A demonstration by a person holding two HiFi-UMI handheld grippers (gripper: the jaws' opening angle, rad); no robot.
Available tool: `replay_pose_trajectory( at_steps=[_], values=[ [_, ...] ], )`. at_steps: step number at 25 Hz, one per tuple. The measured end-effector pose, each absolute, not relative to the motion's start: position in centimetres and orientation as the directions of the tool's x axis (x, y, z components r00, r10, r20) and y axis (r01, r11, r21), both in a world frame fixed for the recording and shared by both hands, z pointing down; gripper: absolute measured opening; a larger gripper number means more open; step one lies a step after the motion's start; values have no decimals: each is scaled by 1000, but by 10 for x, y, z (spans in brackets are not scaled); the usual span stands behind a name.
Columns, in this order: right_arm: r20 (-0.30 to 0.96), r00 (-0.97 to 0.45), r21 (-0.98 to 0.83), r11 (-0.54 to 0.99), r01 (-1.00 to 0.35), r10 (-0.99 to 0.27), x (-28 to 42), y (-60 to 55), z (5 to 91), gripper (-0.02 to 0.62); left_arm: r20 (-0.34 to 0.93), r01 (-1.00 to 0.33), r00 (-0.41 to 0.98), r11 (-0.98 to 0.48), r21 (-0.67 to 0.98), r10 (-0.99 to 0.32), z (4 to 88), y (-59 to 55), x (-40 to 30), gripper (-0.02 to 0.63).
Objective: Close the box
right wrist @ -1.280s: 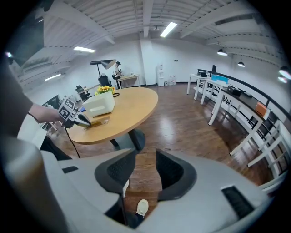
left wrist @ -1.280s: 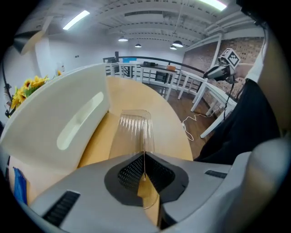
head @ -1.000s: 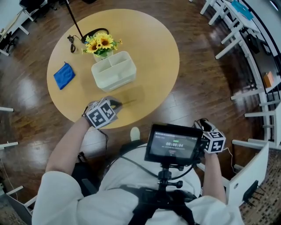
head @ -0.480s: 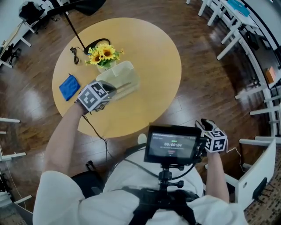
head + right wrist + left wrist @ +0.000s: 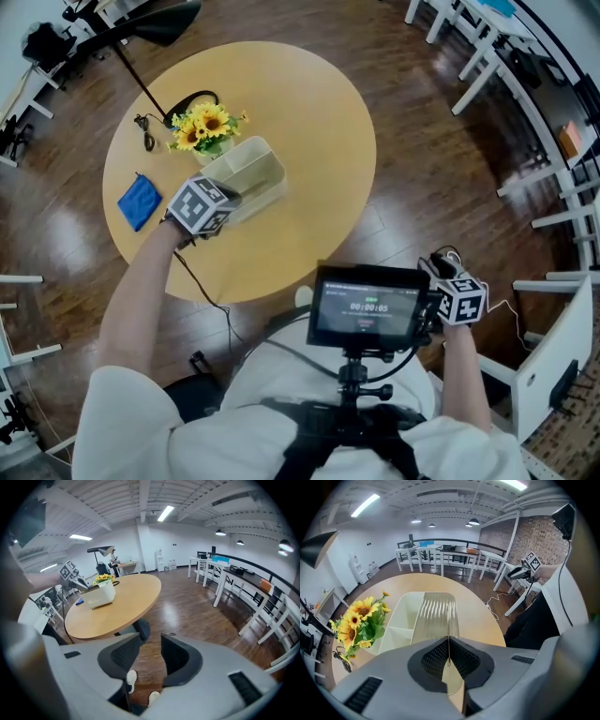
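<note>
A cream box [image 5: 265,197] with inner dividers [image 5: 400,629] stands on the round wooden table [image 5: 309,112], its top open. My left gripper [image 5: 449,654] is shut on the near edge of a clear ribbed lid [image 5: 436,615]. The lid lies tilted over the right half of the box [image 5: 407,612]. In the head view the left gripper [image 5: 229,193] is at the box's near left side, with the lid [image 5: 249,169] above the box. My right gripper [image 5: 151,654] hangs open and empty off the table by the person's right side [image 5: 448,281].
A vase of sunflowers [image 5: 201,126] stands just behind the box, close to the lid's left edge [image 5: 355,623]. A blue cloth [image 5: 137,200] lies at the table's left. A black cable [image 5: 148,129] and a lamp stand [image 5: 141,82] are at the far left.
My left gripper has gone from the table's near edge up to the box, carrying the clear lid, which is now over the box. The right gripper has barely moved.
</note>
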State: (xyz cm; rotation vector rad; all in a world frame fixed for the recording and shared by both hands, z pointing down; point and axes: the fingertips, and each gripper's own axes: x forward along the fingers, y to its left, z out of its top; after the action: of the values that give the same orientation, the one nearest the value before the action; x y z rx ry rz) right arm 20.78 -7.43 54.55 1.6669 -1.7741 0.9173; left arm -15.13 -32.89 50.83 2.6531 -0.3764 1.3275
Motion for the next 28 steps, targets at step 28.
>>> replay_pose_trajectory(
  at_steps=[28],
  values=[
    [762, -172, -116, 130, -985, -624, 216, -78, 542, 152, 747, -454, 556, -886, -94, -365, 493, -335, -166, 102]
  ],
)
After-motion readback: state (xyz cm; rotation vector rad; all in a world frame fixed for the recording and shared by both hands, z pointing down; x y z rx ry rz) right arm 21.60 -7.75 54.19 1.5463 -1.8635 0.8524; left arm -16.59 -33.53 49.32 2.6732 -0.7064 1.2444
